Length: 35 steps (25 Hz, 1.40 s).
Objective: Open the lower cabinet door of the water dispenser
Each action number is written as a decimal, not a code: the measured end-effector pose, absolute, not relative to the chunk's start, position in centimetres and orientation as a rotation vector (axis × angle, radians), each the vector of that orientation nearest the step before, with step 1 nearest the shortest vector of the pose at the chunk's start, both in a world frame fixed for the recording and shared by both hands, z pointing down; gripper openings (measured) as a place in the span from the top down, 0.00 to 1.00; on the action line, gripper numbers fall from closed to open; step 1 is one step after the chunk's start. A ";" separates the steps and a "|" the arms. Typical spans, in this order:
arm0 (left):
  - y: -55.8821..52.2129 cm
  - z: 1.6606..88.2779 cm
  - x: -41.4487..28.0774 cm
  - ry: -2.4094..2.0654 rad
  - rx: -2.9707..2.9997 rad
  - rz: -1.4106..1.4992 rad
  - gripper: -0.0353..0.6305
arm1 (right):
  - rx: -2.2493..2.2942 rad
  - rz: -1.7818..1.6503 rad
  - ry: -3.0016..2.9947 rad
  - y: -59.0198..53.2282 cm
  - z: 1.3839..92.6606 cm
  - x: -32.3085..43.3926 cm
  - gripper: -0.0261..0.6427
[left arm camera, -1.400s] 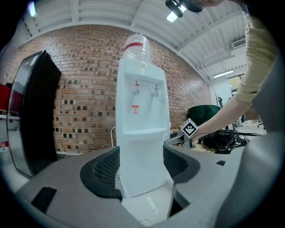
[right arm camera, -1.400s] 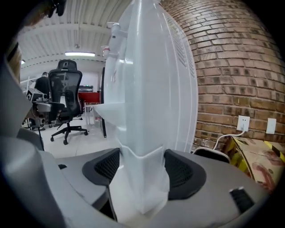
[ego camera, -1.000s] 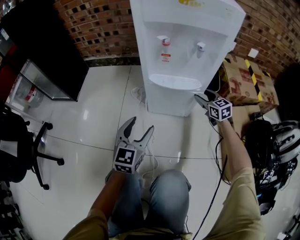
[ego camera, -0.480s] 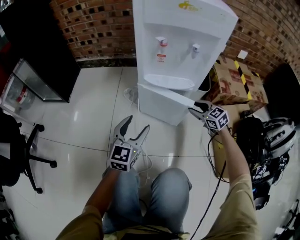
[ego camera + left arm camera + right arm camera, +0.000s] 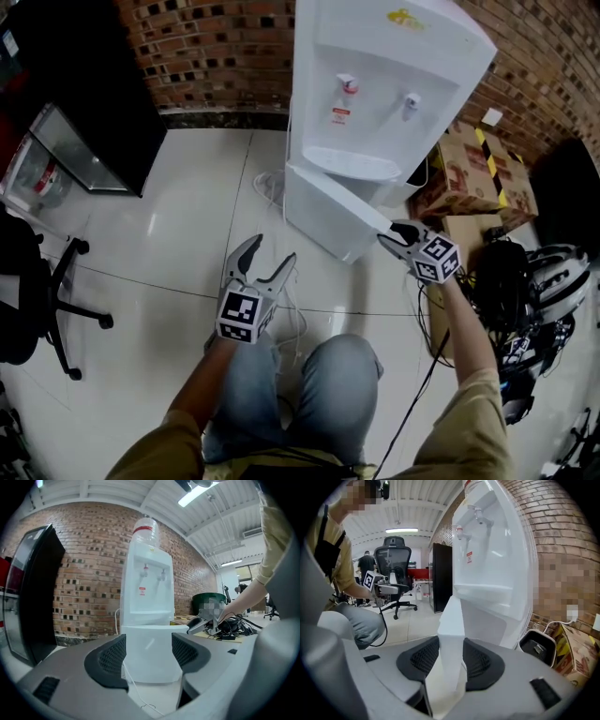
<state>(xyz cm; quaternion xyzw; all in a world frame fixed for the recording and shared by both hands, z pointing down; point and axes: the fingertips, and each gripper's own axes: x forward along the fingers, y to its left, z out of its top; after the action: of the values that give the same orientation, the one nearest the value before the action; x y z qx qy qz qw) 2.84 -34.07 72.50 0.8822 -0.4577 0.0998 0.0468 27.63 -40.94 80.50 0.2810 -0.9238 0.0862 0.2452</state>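
A white water dispenser stands against the brick wall, seen also in the left gripper view and the right gripper view. Its lower cabinet door is swung partly out, hinged at the left. My right gripper is shut on the door's free edge; in its own view the white door edge stands pinched between both pads. My left gripper hovers open over the floor in front of the dispenser, with nothing between its fingers.
Cardboard boxes lie right of the dispenser, with cables and gear beside them. A white cord trails on the glossy floor. A black cabinet and an office chair stand at the left. My knees are below.
The right gripper closed on the door's edge and drew it outward toward me; the door went from flush with the cabinet to partly open. The left gripper stayed put.
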 end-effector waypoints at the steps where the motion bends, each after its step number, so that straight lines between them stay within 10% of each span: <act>1: -34.0 72.7 2.8 -1.394 2.692 0.305 0.49 | 0.735 0.233 -2.526 -40.4 80.6 27.2 0.70; 35: -32.8 71.9 -3.3 -1.557 2.637 0.252 0.49 | 0.309 0.198 -2.805 -32.3 80.9 9.1 0.59</act>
<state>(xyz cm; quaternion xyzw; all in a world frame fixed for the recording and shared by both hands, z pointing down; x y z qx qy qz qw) -3.28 -32.78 71.87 0.8578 -0.5063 0.0819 0.0344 9.06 -32.26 80.88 0.1080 -0.9794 0.0691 0.1558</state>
